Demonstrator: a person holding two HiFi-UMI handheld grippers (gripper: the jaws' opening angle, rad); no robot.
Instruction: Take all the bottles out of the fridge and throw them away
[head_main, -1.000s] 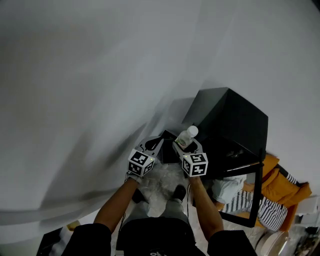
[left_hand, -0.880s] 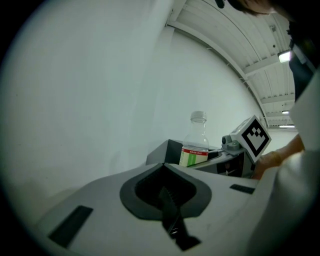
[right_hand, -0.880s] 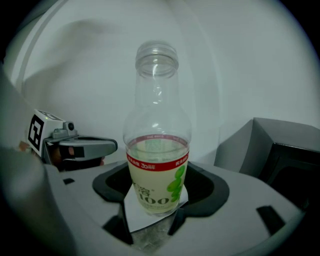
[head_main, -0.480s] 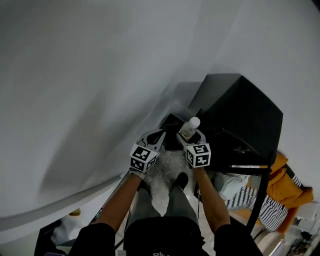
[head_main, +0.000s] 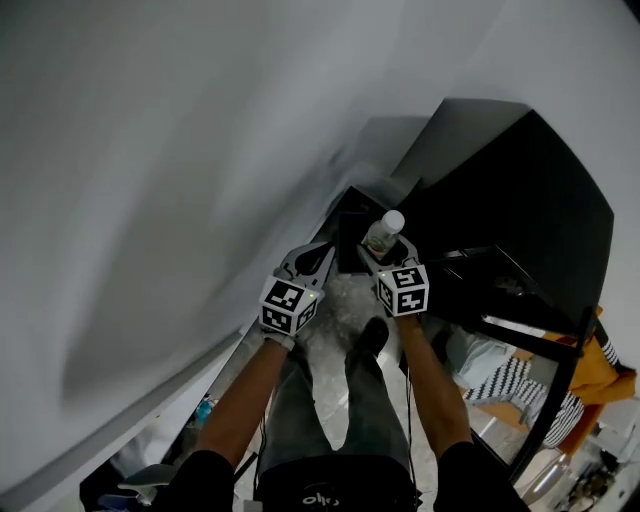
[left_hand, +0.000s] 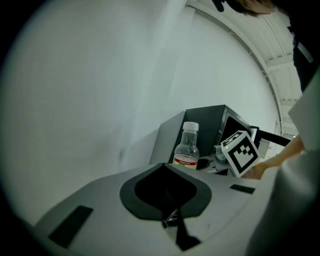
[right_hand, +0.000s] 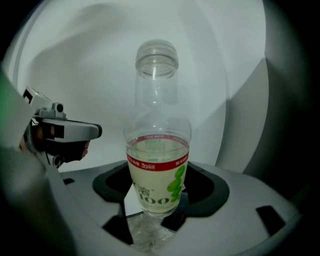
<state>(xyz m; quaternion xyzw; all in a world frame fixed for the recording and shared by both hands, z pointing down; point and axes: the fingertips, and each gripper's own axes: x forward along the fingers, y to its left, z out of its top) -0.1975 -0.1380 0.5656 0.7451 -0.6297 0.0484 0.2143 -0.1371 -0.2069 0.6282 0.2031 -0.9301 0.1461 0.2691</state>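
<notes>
A clear plastic bottle (right_hand: 156, 150) with a pale cap, a red band and green print on its label stands upright in the right gripper (head_main: 381, 252), whose jaws are clamped on its lower body, with neck and cap rising clear above them. The bottle is held out in front of the person, above the floor and just in front of a black fridge (head_main: 520, 190). The left gripper (left_hand: 170, 220) hovers just beside it at about the same height. Its jaws are pressed together with nothing between them, and it is not touching the bottle. The fridge is a tall dark box that fills the right side of the head view, with a thin-framed dark panel, seemingly its open door, at its lower edge. A small dark box (head_main: 356, 228) sits at the foot of the fridge, between it and the wall; its contents cannot be made out. A plain white wall (head_main: 150, 150) fills the left and top of the head view and forms the backdrop in both gripper views. Below the grippers lies a pale speckled floor (head_main: 335, 305), where the person's dark shoe (head_main: 372, 335) is planted and grey trouser legs show. At lower right, past the fridge's frame, lie a striped cloth (head_main: 510, 385) and something orange (head_main: 603, 362).
</notes>
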